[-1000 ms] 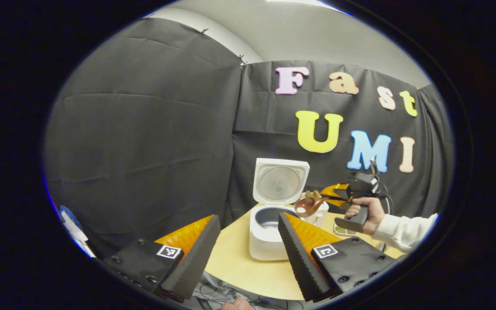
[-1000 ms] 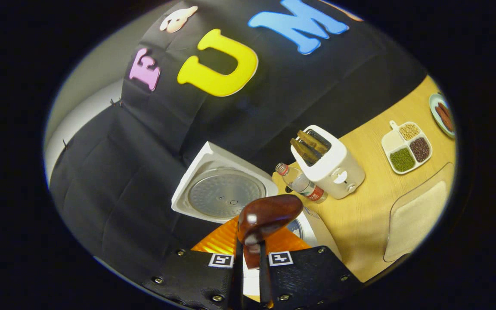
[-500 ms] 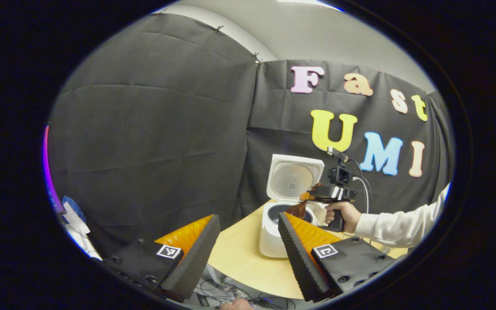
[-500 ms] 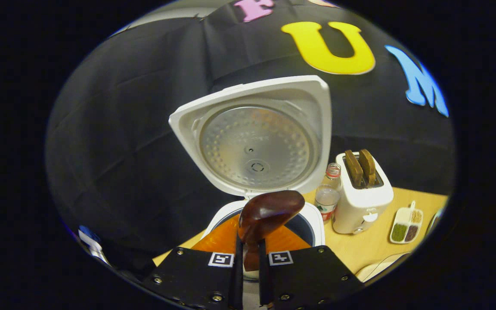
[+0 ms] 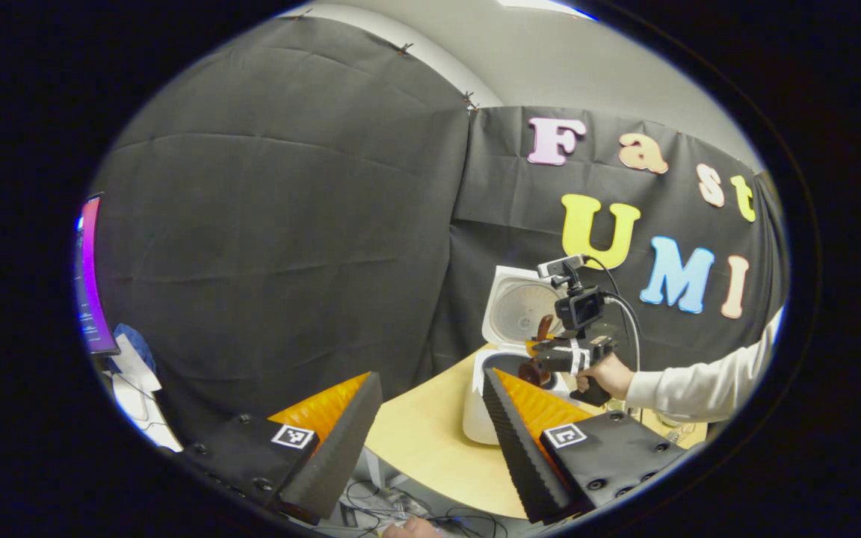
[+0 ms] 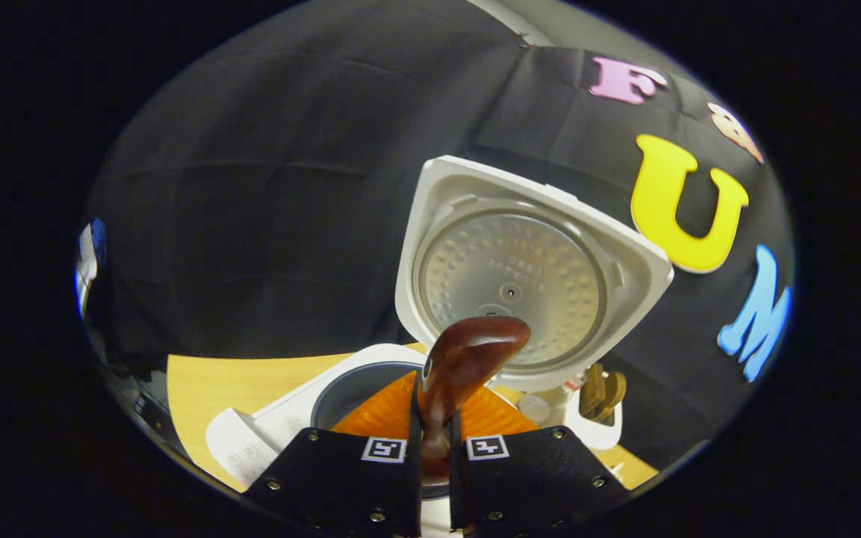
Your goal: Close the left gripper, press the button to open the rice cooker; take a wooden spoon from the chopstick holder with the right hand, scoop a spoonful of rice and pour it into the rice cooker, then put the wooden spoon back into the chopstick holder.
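The white rice cooker (image 5: pixel 479 407) stands at the table's back with its lid (image 5: pixel 514 308) raised. In the right gripper view the lid's (image 6: pixel 528 276) metal inner plate faces me and the dark inner pot (image 6: pixel 352 385) lies below it. My right gripper (image 6: pixel 434 448) is shut on the handle of the dark wooden spoon (image 6: pixel 471 355), whose bowl hangs tilted over the pot's rim. In the left gripper view a hand holds that right gripper (image 5: pixel 561 357) over the cooker, spoon (image 5: pixel 537 351) pointing down. My left gripper (image 5: pixel 430 437) hangs open near the table's front edge, holding nothing.
The white chopstick holder (image 6: pixel 596 415) with wooden handles stands right of the cooker, a bottle (image 6: pixel 534 407) beside it. The light wooden table (image 5: pixel 419 448) has bare surface before the cooker. A lit monitor (image 5: pixel 90 276) and cables lie off to the left.
The right gripper has rolled and swung left over the cooker, tipping the spoon toward the pot. The left gripper view has panned left; its fingers stay open.
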